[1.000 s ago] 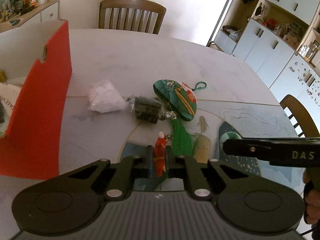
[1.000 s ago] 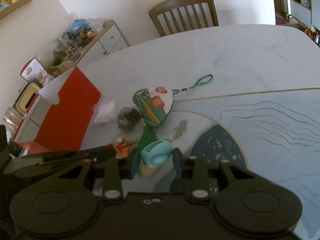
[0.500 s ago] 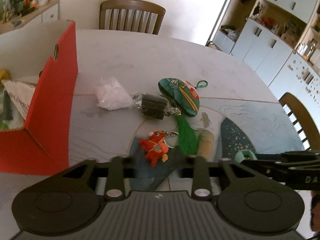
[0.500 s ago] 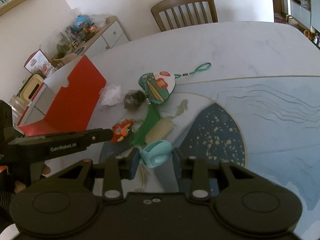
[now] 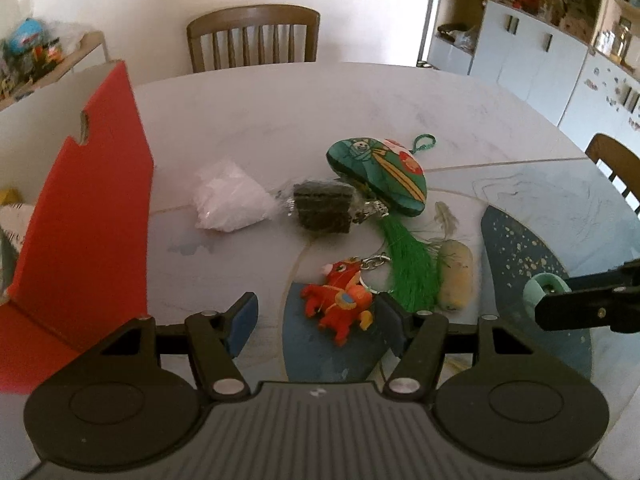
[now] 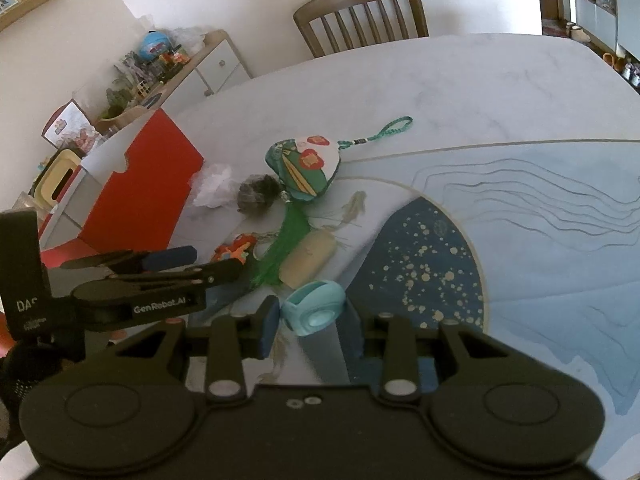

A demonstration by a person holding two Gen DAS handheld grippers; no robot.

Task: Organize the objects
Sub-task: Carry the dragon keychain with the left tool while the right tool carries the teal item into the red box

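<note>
A red toy horse keychain (image 5: 340,308) lies on the table between the jaws of my left gripper (image 5: 316,322). Those jaws are opening, and a clear gap shows at the left pad. In the right wrist view the left gripper (image 6: 200,264) reaches in from the left, with the toy (image 6: 234,250) just past it. My right gripper (image 6: 311,320) is shut on a mint-green ring-shaped piece (image 6: 314,308), held just above the table. In the left wrist view the mint piece (image 5: 540,290) sits at the tip of the right gripper (image 5: 560,300).
An open red box (image 5: 80,220) stands at the left with items inside. On the table (image 5: 280,112) lie a white plastic bag (image 5: 228,200), a dark wrapped cube (image 5: 324,208), a green embroidered sachet (image 5: 380,176) with a tassel, and a beige oblong (image 5: 454,280). Chairs stand beyond.
The left gripper went from shut on the upright red toy to open. The toy now lies on the table. The right gripper has shifted slightly with the mint piece still in it.
</note>
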